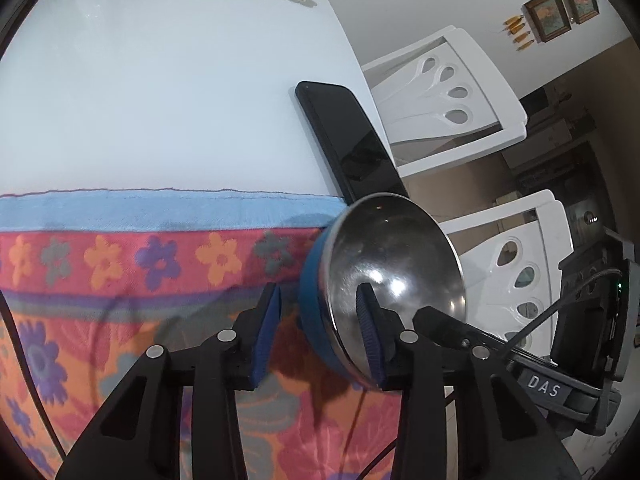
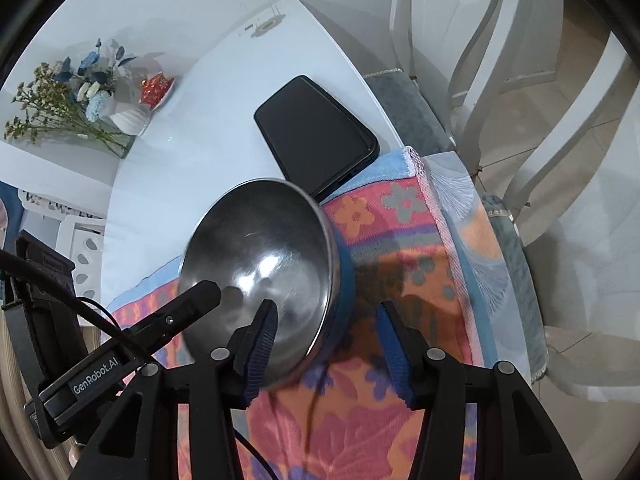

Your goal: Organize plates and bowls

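I am holding a shiny steel bowl with a blue outer shell (image 1: pixel 384 280) tipped on its edge over the flowered pink-and-orange cloth (image 1: pixel 120 264), both claws straddling its rim. My left gripper (image 1: pixel 318 332) is standing fairly wide, one blue pad inside the bowl and one outside — I cannot tell whether it is pinching. My right gripper (image 2: pixel 326 346) is much the same. A black phone (image 2: pixel 316 132) is lying just beyond. I judge I am mid-carry; next I need a level, gentle set-down clear of the phone.
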`<action>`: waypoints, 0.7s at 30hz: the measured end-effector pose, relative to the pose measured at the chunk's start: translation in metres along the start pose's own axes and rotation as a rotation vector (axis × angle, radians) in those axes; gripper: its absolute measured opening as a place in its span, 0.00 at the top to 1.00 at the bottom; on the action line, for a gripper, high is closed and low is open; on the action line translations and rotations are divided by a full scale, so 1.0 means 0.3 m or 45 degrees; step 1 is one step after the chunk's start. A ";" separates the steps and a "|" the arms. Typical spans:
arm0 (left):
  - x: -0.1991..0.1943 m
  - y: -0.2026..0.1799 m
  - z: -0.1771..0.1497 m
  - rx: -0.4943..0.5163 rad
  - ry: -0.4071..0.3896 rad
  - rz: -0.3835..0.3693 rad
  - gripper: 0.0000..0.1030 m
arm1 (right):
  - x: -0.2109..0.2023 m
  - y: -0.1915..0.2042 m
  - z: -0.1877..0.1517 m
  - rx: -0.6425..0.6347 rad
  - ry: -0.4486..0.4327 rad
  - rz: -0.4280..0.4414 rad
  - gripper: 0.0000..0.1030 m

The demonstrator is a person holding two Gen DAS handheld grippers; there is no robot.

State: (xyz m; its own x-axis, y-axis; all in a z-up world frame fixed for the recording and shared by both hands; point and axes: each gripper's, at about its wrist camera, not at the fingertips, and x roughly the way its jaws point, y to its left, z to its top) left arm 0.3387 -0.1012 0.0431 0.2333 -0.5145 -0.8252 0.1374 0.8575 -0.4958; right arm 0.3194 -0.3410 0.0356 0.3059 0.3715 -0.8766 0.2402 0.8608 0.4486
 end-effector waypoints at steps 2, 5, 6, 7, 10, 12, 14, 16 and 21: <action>0.017 0.004 0.008 0.005 0.006 0.001 0.75 | 0.027 -0.006 0.008 0.012 0.013 0.006 0.61; 0.035 -0.002 0.011 0.030 -0.003 0.006 0.85 | 0.060 -0.005 0.011 0.010 0.028 0.006 0.68; 0.037 -0.006 0.012 0.047 -0.009 0.015 0.86 | 0.069 0.001 0.009 -0.004 0.034 -0.003 0.73; 0.036 -0.010 0.012 0.062 -0.015 0.024 0.86 | 0.075 0.012 0.007 -0.023 0.037 -0.016 0.73; 0.022 -0.017 0.009 0.087 -0.024 0.022 0.87 | 0.068 0.039 -0.006 -0.100 0.014 -0.090 0.75; 0.006 -0.022 -0.001 0.099 -0.029 0.014 0.87 | 0.051 0.048 -0.015 -0.120 -0.003 -0.105 0.75; -0.012 -0.030 -0.012 0.107 -0.030 0.006 0.87 | 0.024 0.054 -0.025 -0.121 -0.008 -0.110 0.75; -0.037 -0.042 -0.025 0.109 -0.036 -0.007 0.87 | -0.003 0.066 -0.033 -0.121 -0.022 -0.125 0.75; -0.148 -0.085 -0.069 0.143 -0.088 -0.024 0.87 | -0.116 0.117 -0.074 -0.144 -0.061 -0.137 0.75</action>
State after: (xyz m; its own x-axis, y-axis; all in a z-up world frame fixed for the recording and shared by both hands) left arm 0.3049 -0.1002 0.0866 0.2951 -0.5326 -0.7933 0.2487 0.8444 -0.4744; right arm 0.2968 -0.3159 0.0779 0.3282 0.2602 -0.9081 0.1693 0.9295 0.3275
